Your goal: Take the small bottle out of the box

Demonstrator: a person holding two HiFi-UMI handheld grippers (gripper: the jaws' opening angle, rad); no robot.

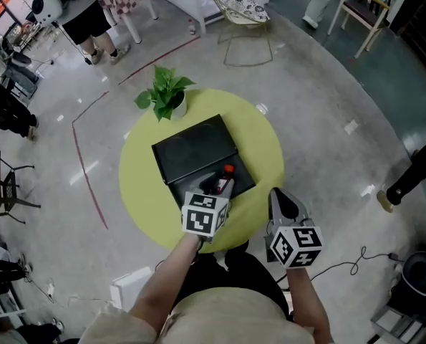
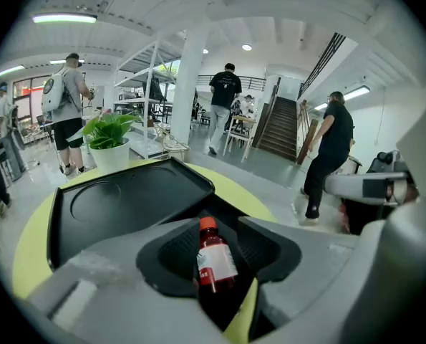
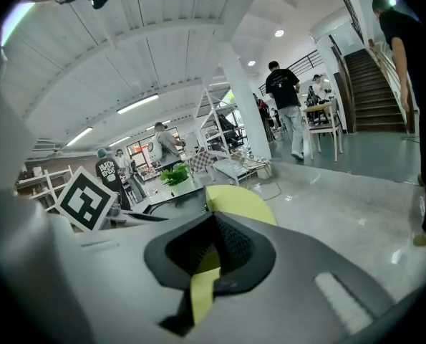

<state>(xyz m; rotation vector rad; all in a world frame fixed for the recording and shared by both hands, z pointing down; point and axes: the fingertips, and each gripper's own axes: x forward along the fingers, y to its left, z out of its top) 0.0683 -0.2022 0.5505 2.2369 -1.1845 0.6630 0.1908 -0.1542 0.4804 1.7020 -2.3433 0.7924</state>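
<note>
A small dark bottle with a red cap and white label stands in the front part of the open black box on the round yellow-green table. In the head view only the bottle's red cap shows. My left gripper reaches into the box with its jaws either side of the bottle. In the left gripper view my left gripper stands open, with a gap on both sides of the bottle. My right gripper hangs at the table's front right edge, shut and holding nothing, as the right gripper view also shows.
A potted green plant stands at the table's far side, just behind the box's flat lid. A wire chair and several people stand on the grey floor around the table. A cable lies on the floor at the right.
</note>
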